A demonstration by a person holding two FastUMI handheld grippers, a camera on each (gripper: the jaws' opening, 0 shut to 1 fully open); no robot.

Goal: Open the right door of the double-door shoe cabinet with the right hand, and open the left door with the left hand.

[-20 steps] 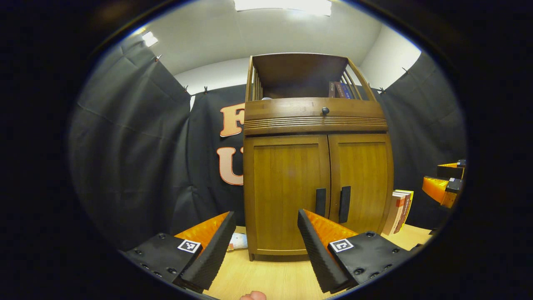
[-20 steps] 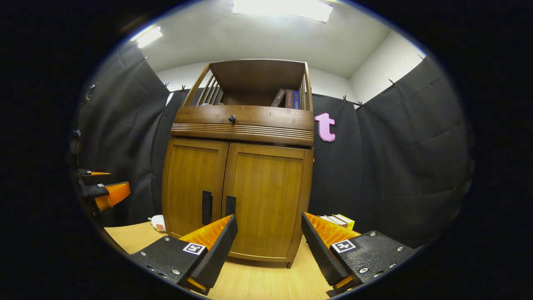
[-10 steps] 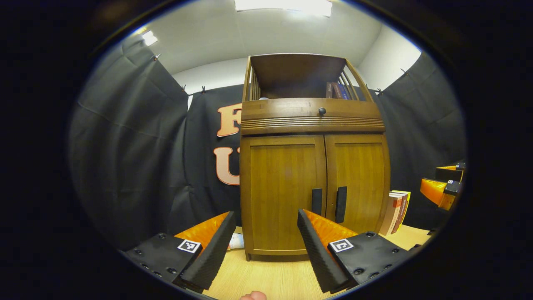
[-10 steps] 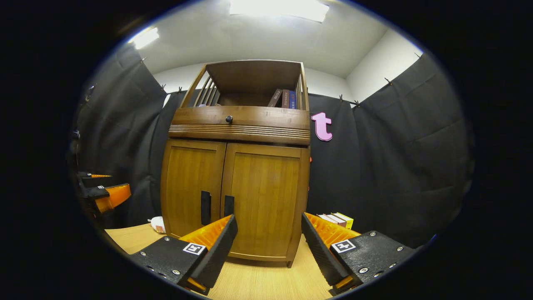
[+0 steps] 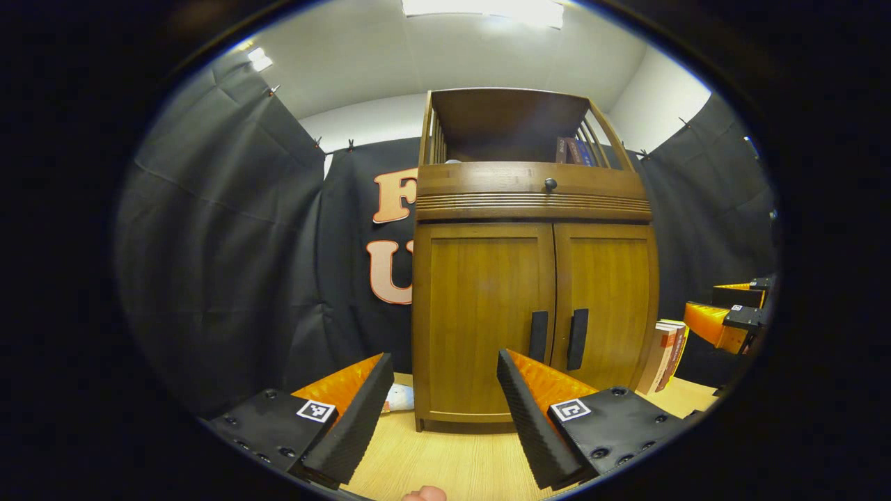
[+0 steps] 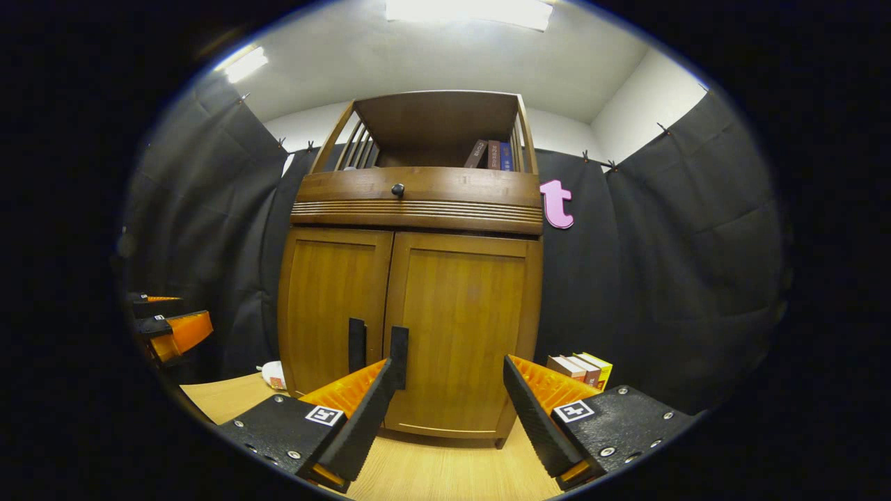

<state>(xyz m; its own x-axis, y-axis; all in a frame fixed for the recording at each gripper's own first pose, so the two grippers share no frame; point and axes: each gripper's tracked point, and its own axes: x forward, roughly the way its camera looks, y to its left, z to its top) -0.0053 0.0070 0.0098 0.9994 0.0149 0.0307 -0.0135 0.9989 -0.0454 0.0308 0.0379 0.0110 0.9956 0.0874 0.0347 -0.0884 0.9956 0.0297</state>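
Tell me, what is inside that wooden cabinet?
Books stand in the open top shelf of the cabinet. Both lower doors are shut, so whatever lies behind them is hidden.

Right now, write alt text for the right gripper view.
A wooden cabinet stands on a table, both doors shut, two dark handles side by side at the centre seam. The open right tool points at the right door, not touching it. Books stand to the cabinet's right; the left tool shows at far left.

right gripper (image 6: 445, 407) spread wide, facing shut shoe cabinet (image 6: 411, 306) (both doors closed).
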